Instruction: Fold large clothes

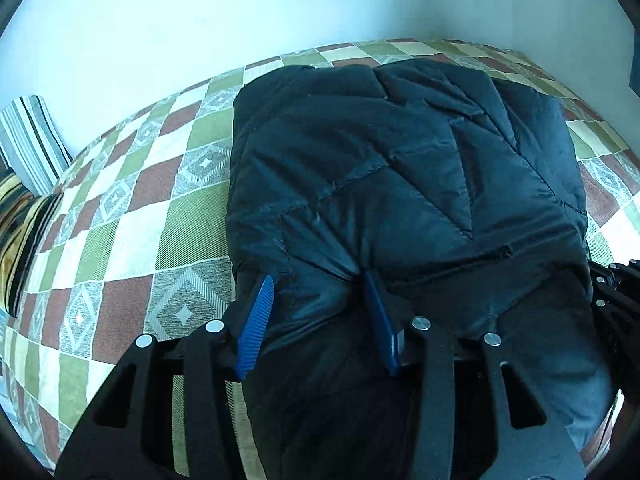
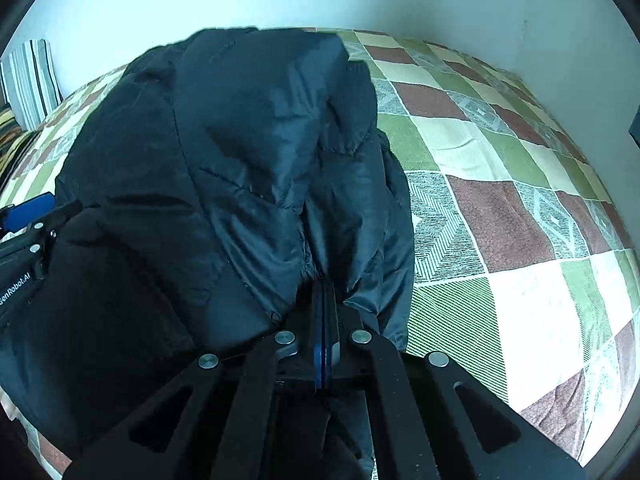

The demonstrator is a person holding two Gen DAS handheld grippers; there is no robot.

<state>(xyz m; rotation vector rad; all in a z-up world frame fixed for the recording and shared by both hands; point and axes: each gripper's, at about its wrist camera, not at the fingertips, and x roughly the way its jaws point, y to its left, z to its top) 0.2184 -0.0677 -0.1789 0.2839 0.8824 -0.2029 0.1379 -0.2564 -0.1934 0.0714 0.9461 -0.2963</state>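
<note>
Dark puffy jacket (image 1: 400, 168) lies bunched on the checkered bed (image 1: 132, 216), right claw (image 2: 325, 300) clamped on its near hem, left claw (image 1: 320, 300) gripping a thick fold, likely to fold it over.

A dark navy quilted puffer jacket (image 1: 400, 168) is lying bunched on a bed covered by a green, brown and cream checked bedspread (image 1: 120, 216). The left tongs (image 1: 320, 280) are straddling a puffed fold at its near edge, blue ribbed fingers (image 1: 256, 320) pressing into the fabric. A grey striped cushion (image 1: 32, 140) is leaning against the pale wall (image 1: 200, 8).
</note>
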